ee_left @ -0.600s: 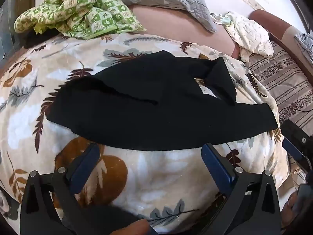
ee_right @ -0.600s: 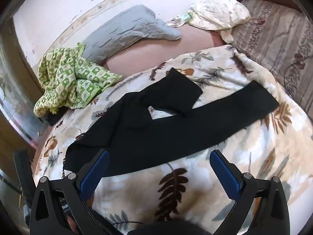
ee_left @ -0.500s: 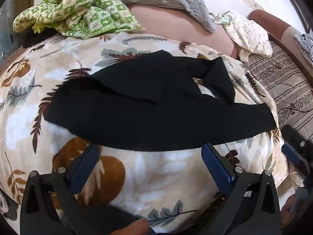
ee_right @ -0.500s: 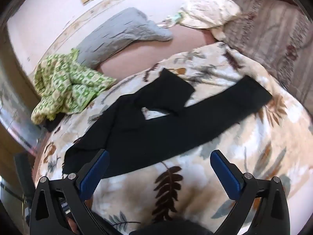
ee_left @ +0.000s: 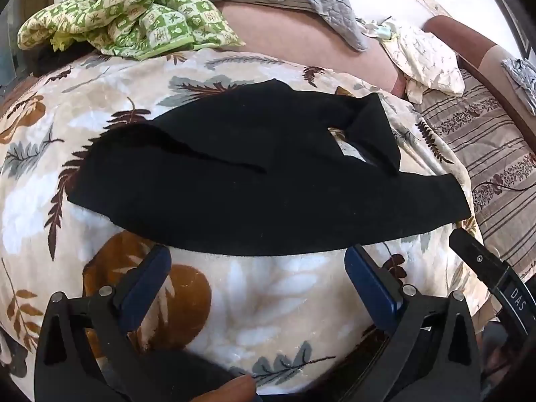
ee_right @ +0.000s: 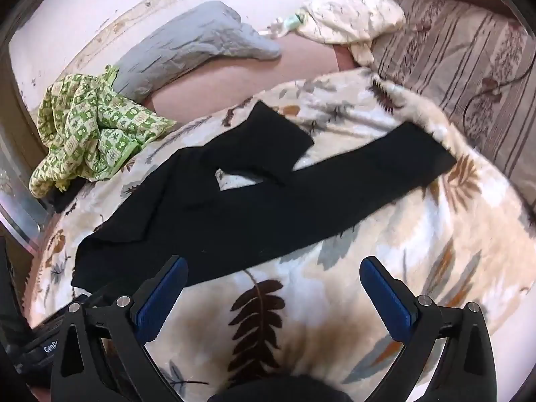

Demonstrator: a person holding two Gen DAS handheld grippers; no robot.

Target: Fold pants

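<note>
Nearest us, the left gripper (ee_left: 258, 264) and right gripper (ee_right: 273, 276) gape wide, holding nothing, above the leaf-print blanket (ee_left: 268, 288). Just beyond them we see the black pants (ee_left: 254, 181) spread on it, one leg doubled back. Farther off lie a green quilt (ee_right: 90, 127) and grey pillow (ee_right: 197, 47). Only the right view shows the wall (ee_right: 83, 3).

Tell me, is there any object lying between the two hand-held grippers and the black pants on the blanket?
Nothing visible. Only bare leaf-print blanket lies between the open left hand-held gripper and the black pants. The same holds in front of the open right hand-held gripper. The green checked cloth lies beyond the pants.
</note>
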